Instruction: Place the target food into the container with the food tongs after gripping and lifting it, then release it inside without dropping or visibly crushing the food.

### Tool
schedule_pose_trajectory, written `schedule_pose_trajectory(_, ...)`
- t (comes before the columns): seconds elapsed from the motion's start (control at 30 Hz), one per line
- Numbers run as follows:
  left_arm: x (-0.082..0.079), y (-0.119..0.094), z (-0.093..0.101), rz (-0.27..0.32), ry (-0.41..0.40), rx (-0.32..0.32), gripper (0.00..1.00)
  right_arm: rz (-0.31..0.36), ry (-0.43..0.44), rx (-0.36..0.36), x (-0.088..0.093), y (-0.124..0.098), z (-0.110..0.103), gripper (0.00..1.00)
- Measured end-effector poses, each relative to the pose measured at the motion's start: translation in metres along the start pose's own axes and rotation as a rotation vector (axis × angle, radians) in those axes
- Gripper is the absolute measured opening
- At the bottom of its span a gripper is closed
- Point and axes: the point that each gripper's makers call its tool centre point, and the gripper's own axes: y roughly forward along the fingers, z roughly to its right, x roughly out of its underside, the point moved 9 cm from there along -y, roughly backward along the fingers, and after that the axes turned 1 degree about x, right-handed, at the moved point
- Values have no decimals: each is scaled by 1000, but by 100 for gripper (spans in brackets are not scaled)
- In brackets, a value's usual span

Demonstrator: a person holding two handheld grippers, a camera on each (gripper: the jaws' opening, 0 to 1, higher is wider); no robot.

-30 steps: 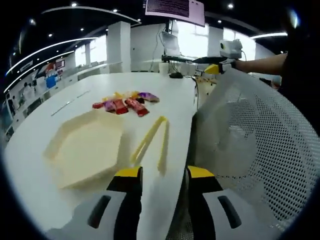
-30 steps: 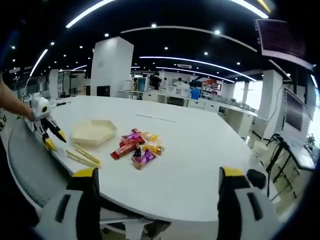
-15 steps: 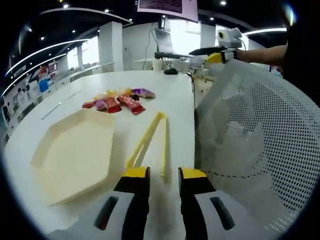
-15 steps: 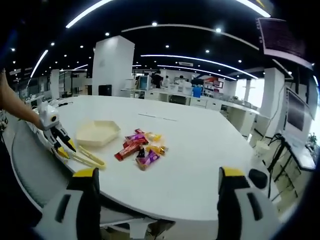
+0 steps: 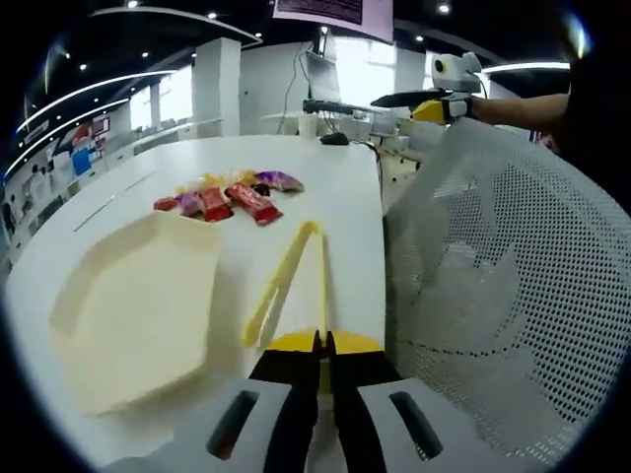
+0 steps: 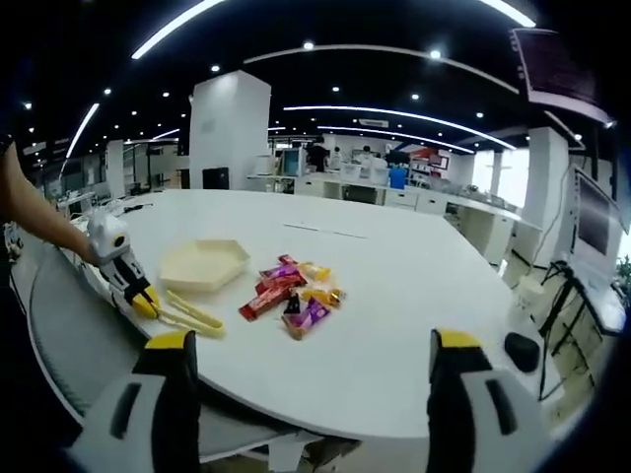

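Note:
Yellow food tongs [image 5: 296,271] lie on the white table [image 5: 345,187], their joined end pointing away from me. My left gripper [image 5: 320,347] is shut on the near tip of the tongs' right arm. The cream hexagonal container [image 5: 128,305] sits just left of the tongs. Several wrapped snacks [image 5: 227,197] lie in a pile beyond it. In the right gripper view, the left gripper [image 6: 141,299] touches the tongs [image 6: 192,316] beside the container [image 6: 202,264], with the snacks [image 6: 296,296] mid-table. My right gripper [image 6: 314,394] is open and held off the table's edge, far from the food.
A white mesh chair back [image 5: 503,266] stands right against the table's edge beside my left gripper. The right gripper [image 5: 439,99], held by a person's arm, shows above it. A dark round object [image 6: 523,352] lies near the table's right edge.
My left gripper has moved forward and its jaws have shut on the near end of the tongs. The right gripper stays open and has hardly moved.

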Motion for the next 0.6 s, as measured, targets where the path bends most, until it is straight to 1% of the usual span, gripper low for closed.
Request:
schedule_pose_trajectory(0.07, -5, -4, 0, 4, 5, -10, 0, -1, 0, -21, -1, 4, -3, 97)
schedule_pose_trajectory(0.1, -10, -8, 0, 20, 10, -18, 0, -5, 2, -27, 0, 6, -4, 96)
schedule_pose_trajectory(0.2, -26, -20, 0, 78, 10, -39, 0, -8, 4, -54, -3, 13, -7, 99)
schedule_pose_trajectory(0.3, -46, -36, 3, 131, 26, -60, 0, 22, 73, -124, -15, 16, -15, 99)
schedule_pose_trajectory(0.37, -65, -51, 7, 180, 55, -74, 0, 111, 151, -205, -37, 18, -23, 99)
schedule_pose_trajectory(0.4, -76, -59, 10, 205, 69, -78, 0, 140, 174, -239, -45, 18, -26, 96)
schedule_pose_trajectory(0.43, -84, -65, 11, 225, 78, -81, 0, 166, 212, -300, -56, 18, -31, 93)
schedule_pose_trajectory(0.47, -92, -71, 14, 247, 85, -82, 0, 177, 225, -315, -61, 18, -33, 90)
schedule_pose_trajectory(0.5, -103, -78, 19, 274, 78, -69, 0, 212, 245, -344, -72, 19, -37, 89)
schedule_pose_trajectory(0.53, -111, -83, 23, 302, 69, -53, 0, 267, 255, -389, -85, 20, -42, 88)
schedule_pose_trajectory(0.6, -127, -95, 33, 327, 76, -43, 0, 339, 284, -465, -104, 21, -52, 85)
